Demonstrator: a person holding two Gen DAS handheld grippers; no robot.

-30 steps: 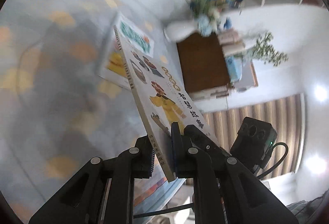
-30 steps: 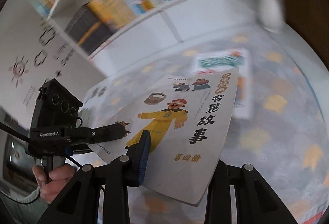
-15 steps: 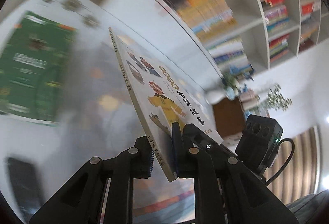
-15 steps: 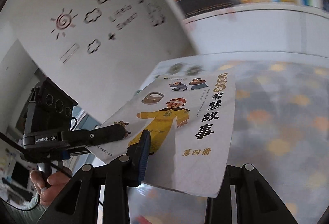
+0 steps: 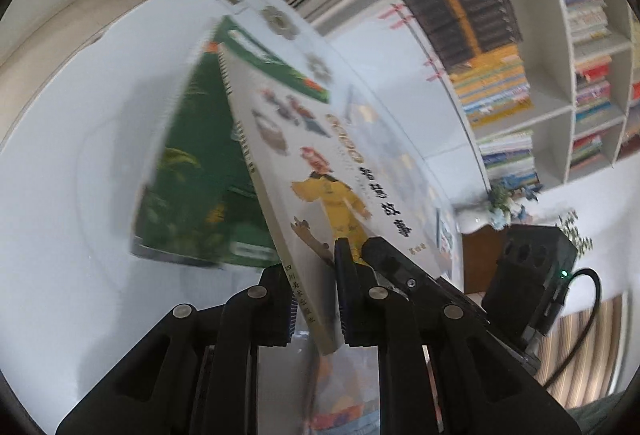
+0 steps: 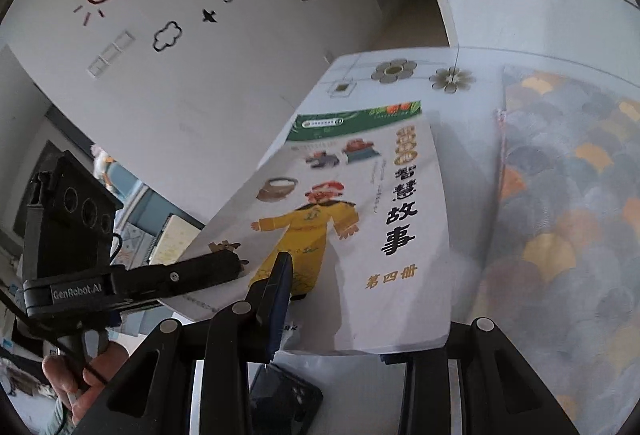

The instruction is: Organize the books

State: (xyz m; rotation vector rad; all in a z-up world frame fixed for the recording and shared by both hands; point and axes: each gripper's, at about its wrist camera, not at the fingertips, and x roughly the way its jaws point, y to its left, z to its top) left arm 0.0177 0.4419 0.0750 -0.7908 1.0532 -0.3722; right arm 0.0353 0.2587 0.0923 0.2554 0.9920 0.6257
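Note:
My left gripper (image 5: 316, 295) is shut on the spine edge of a white picture book (image 5: 320, 171) with a yellow-robed figure on its cover, held tilted in the air. The same book shows in the right wrist view (image 6: 352, 235), with the left gripper (image 6: 224, 267) clamped on its left edge. My right gripper (image 6: 360, 319) is open, its jaws wide either side of the book's near edge; whether it touches the book I cannot tell. A green book (image 5: 192, 187) lies flat on a white table (image 5: 72, 195) beneath the held book; it also shows in the right wrist view (image 6: 352, 119).
A white bookshelf (image 5: 560, 83) full of books stands to the right. A grey tablecloth with orange fans (image 6: 568, 215) covers the surface at right. A dark phone-like object (image 6: 284, 403) lies on the white table under the right gripper.
Both grippers have swung with the white book from above the patterned cloth to above the white table. The green book is now right under the held book.

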